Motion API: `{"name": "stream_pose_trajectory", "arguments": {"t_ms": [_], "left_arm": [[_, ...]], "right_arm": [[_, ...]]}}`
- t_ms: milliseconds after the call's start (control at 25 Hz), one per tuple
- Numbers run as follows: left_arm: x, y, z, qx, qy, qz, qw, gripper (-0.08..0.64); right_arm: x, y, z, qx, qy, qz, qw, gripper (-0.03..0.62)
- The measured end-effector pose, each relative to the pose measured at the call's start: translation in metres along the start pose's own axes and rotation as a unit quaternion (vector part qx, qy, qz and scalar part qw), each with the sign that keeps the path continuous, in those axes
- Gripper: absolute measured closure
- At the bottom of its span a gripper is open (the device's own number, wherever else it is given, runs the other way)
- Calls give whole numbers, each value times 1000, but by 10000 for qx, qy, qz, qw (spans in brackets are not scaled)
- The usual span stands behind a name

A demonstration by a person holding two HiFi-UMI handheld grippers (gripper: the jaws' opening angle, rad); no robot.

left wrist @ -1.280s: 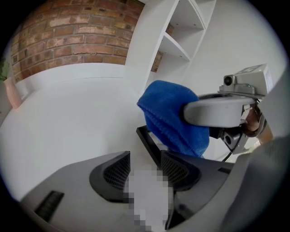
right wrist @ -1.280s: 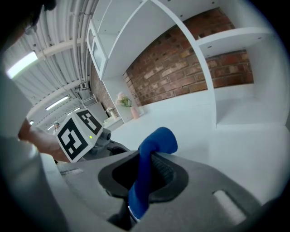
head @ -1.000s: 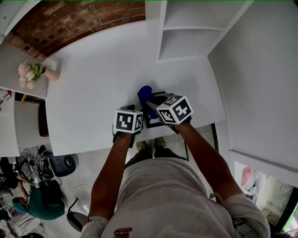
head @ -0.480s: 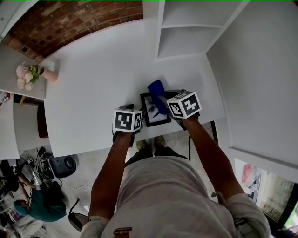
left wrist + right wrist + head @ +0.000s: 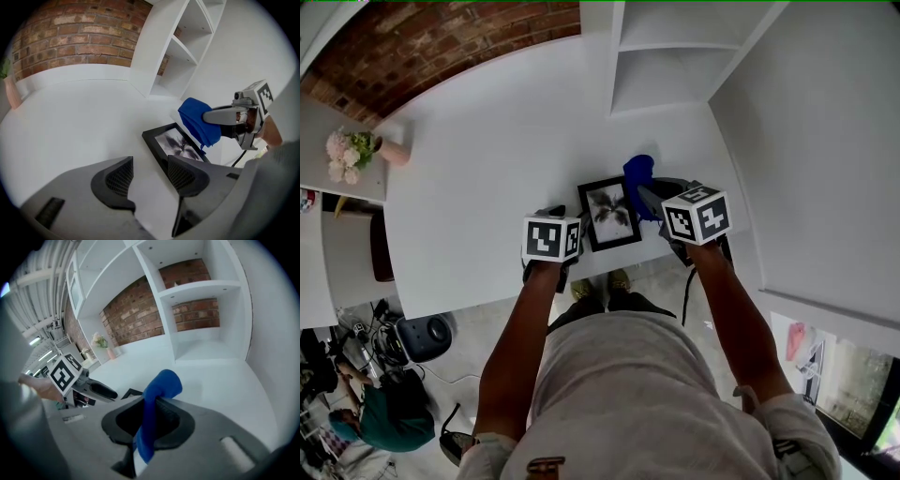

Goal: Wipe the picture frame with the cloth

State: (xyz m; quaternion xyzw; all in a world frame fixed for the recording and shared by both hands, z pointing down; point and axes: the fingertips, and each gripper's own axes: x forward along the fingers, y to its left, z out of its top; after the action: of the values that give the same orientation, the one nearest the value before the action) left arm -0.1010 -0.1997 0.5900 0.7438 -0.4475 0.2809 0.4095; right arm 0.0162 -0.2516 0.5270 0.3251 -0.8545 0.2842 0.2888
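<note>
A black picture frame (image 5: 607,213) with a dark print lies flat on the white table (image 5: 487,169), near its front edge. My right gripper (image 5: 652,197) is shut on a blue cloth (image 5: 639,173), held just off the frame's right side, above the table. The right gripper view shows the cloth (image 5: 157,399) pinched between the jaws and sticking up past them. My left gripper (image 5: 567,217) hovers open at the frame's left side. In the left gripper view its fingers (image 5: 117,176) hold nothing, and the frame (image 5: 178,143) runs behind the right finger, with the cloth (image 5: 199,121) beyond.
A white shelf unit (image 5: 666,56) stands at the table's back right against a brick wall (image 5: 441,42). A pink vase of flowers (image 5: 370,150) sits at the far left. The table's front edge (image 5: 487,286) is right below the grippers, with the floor and clutter beyond.
My right gripper has carried the blue cloth rightward off the frame, so the picture now shows in full. The left gripper has stayed at the frame's left side.
</note>
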Motion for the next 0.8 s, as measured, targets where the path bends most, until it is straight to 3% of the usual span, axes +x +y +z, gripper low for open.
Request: {"name": "stream_pose_trajectory", "arguments": {"t_ms": [160, 360, 560, 800], "left_arm": [[0, 0, 0, 2, -24, -7, 10000, 334], [0, 0, -1, 1, -45, -13, 10000, 334], [0, -1, 1, 1, -59, 4, 10000, 334], [-1, -2, 0, -1, -54, 6, 10000, 334]], "right_arm": [[0, 42, 8, 327, -299, 534, 9976, 545], [20, 83, -4, 817, -220, 1135, 9899, 545], [37, 83, -24, 877, 61, 1106, 9900, 545], [42, 62, -41, 452, 359, 680, 9960, 545]]}}
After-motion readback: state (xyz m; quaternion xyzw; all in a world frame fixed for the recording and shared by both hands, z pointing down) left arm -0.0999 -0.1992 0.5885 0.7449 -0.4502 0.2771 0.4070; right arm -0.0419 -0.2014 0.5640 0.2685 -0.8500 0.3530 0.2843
